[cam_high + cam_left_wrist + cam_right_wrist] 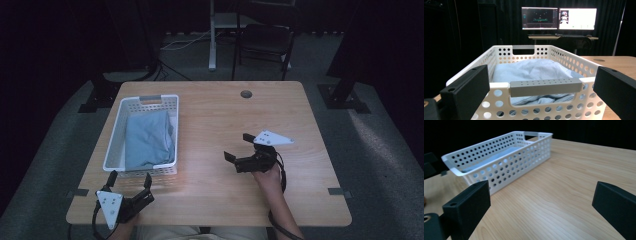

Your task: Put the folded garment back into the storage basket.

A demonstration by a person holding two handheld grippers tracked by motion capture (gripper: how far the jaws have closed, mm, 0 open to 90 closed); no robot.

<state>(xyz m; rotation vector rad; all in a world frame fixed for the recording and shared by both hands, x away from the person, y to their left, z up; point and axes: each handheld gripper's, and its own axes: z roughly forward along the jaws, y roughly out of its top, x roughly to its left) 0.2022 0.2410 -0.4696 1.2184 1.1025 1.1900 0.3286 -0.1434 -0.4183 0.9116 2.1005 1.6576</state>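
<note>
A white perforated basket (171, 107) is seen at the left centre of the high view, standing on the wooden desk (220, 120). A folded light-blue cloth (147, 139) is held inside it, filling most of its floor. The left gripper (130, 181), at the lower left, is held with jaws spread wide just before the basket's near grey handle (546, 86), nothing gripped. The right gripper (239, 146), right of centre over bare desk, is likewise opened and empty. A folding chair (265, 40) stands beyond the desk.

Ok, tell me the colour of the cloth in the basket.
Light blue cloth, inside the white basket; clearest in the left gripper view.
</note>
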